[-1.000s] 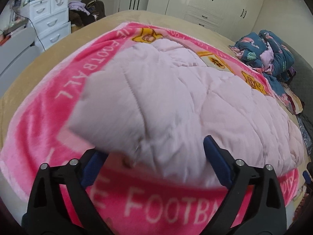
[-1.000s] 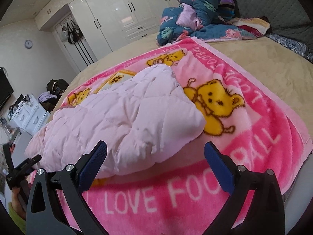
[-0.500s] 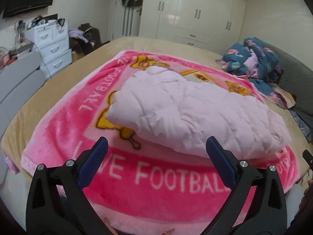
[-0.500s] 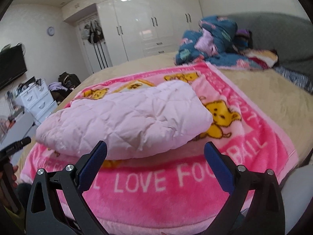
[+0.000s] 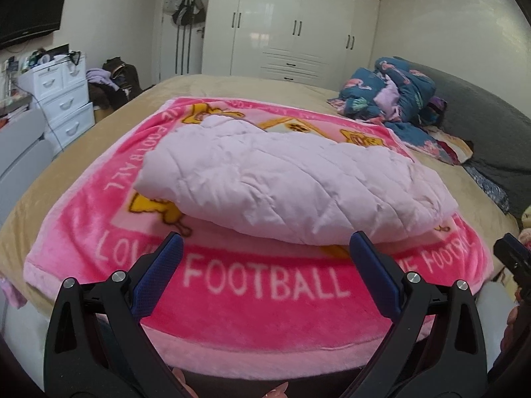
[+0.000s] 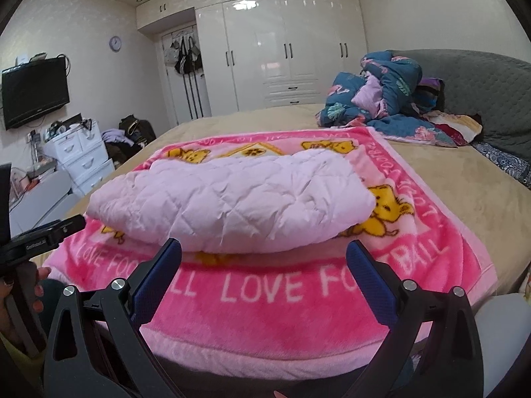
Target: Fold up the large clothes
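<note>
Your left gripper is spread wide with nothing between its blue pads, held off the near edge of the bed, and your right gripper is just as wide and just as empty, level with it on the other side. Directly past both sets of fingers runs the near border of the pink blanket, with its white "FOOTBALL" lettering facing you. On the middle of that blanket lies the pale pink quilted garment, folded over into a thick padded bundle that neither gripper touches; yellow cartoon bears show at its ends. The blanket sits on a tan bedspread. Farther back on your right, a heap of blue floral bedding rests against the grey headboard. Beyond stand the white wardrobe and, to your left, white drawers.
</note>
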Action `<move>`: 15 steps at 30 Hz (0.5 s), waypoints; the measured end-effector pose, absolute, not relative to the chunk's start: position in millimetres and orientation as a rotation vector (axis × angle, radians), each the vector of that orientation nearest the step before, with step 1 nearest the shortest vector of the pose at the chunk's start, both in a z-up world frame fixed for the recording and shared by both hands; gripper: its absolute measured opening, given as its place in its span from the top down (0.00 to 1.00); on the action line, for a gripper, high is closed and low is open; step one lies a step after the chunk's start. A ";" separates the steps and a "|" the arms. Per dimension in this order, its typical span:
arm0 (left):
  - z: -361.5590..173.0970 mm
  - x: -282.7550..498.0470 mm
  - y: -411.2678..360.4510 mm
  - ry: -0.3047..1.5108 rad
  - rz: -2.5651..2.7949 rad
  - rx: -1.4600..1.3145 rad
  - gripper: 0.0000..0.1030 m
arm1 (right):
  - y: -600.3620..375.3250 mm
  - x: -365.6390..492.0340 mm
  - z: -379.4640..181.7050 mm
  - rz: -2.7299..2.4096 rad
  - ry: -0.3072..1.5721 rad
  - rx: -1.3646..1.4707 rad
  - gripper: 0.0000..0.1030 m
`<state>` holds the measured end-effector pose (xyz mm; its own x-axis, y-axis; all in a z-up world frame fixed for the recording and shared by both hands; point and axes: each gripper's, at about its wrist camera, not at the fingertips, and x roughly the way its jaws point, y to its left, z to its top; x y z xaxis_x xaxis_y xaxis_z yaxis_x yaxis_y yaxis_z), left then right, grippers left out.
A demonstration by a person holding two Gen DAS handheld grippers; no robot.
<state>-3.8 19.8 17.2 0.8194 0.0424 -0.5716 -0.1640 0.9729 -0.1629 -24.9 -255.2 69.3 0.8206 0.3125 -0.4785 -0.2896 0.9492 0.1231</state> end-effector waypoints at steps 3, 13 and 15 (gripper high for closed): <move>13.5 -4.6 10.4 0.606 0.093 -0.193 0.09 | -251.6 -27.4 63.2 0.327 0.535 0.035 0.04; -4.3 0.4 -3.9 0.658 0.064 -0.177 0.09 | -238.3 -23.8 44.4 0.342 0.589 0.028 0.04; -6.6 1.7 -4.5 0.666 0.068 -0.168 0.09 | -235.3 -23.7 41.8 0.348 0.593 0.019 0.04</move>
